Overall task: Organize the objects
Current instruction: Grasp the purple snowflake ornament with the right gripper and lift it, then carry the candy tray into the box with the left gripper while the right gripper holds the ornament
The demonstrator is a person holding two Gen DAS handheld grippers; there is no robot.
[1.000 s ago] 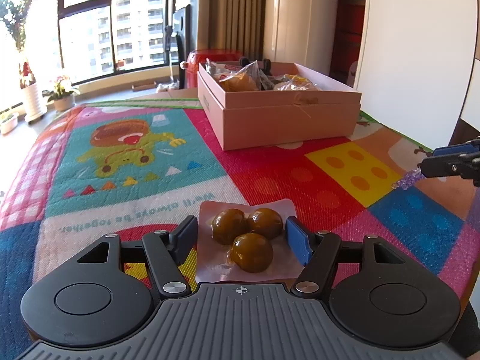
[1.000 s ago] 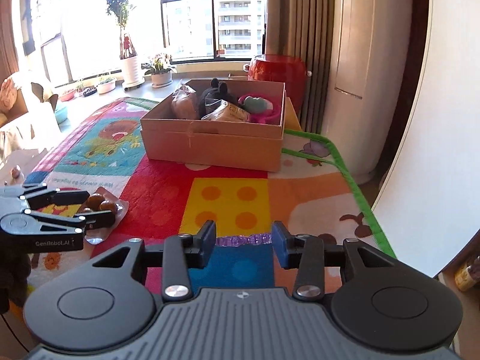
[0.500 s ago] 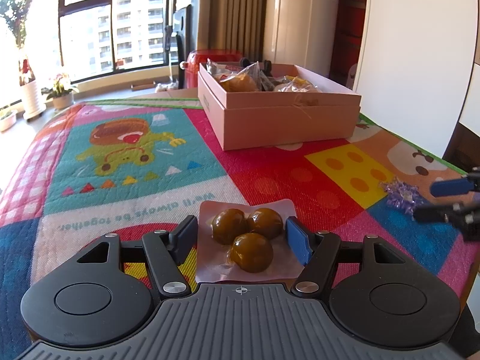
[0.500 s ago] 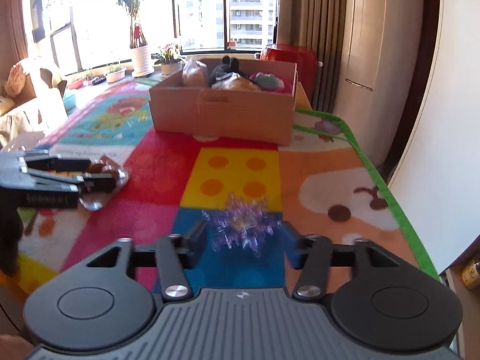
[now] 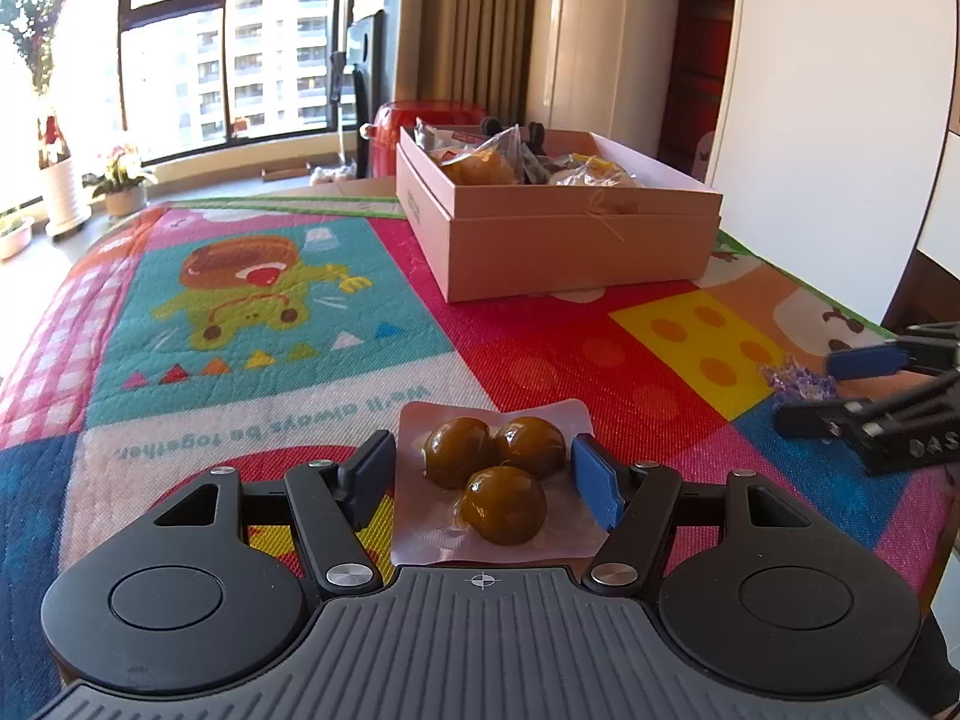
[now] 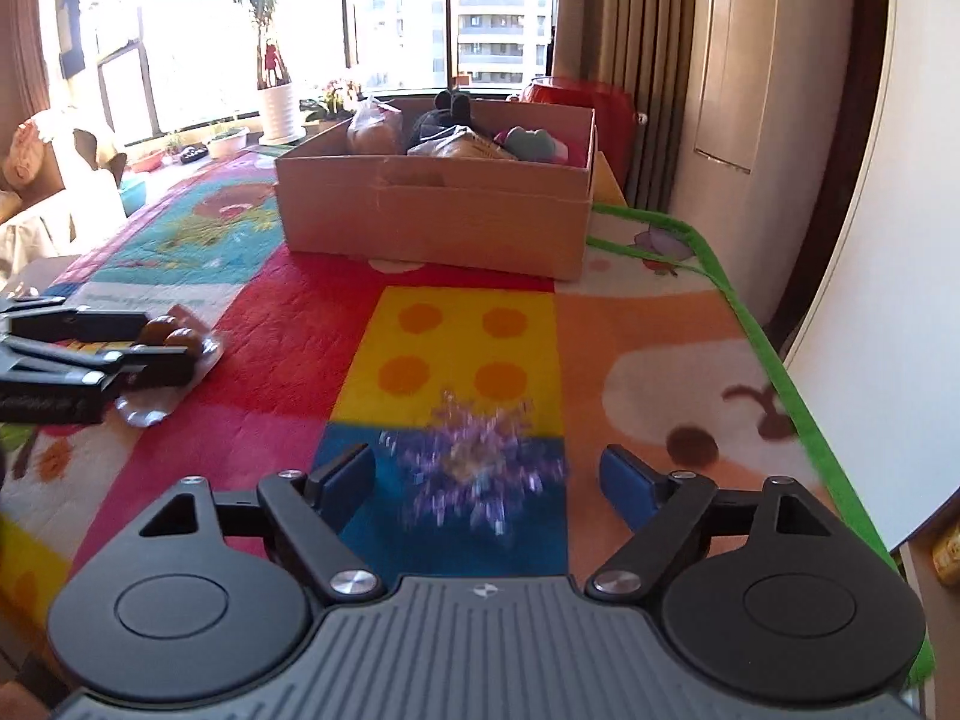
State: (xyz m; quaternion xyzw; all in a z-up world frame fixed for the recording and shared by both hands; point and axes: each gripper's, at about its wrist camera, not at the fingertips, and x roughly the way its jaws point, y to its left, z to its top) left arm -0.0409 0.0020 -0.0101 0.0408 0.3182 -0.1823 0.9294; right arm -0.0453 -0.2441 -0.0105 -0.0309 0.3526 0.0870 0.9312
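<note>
A clear packet of three brown balls (image 5: pixel 493 477) lies on the colourful mat between the open jaws of my left gripper (image 5: pixel 483 480), untouched by the pads. It also shows in the right wrist view (image 6: pixel 171 333). A purple spiky crystal ornament (image 6: pixel 474 468) lies on the mat between the wide-open jaws of my right gripper (image 6: pixel 489 480); it also shows in the left wrist view (image 5: pixel 798 381). An open pink cardboard box (image 5: pixel 564 228) with several packed items stands at the far side of the mat, also seen in the right wrist view (image 6: pixel 438 216).
The mat's green edge (image 6: pixel 774 360) runs along the right, beside a white panel (image 6: pixel 888 240). A red container (image 5: pixel 429 120) stands behind the box. Potted plants (image 6: pixel 276 96) stand by the window.
My right gripper has opened wide and let go of the purple ornament, which now lies on the mat between its jaws. The left gripper has not moved.
</note>
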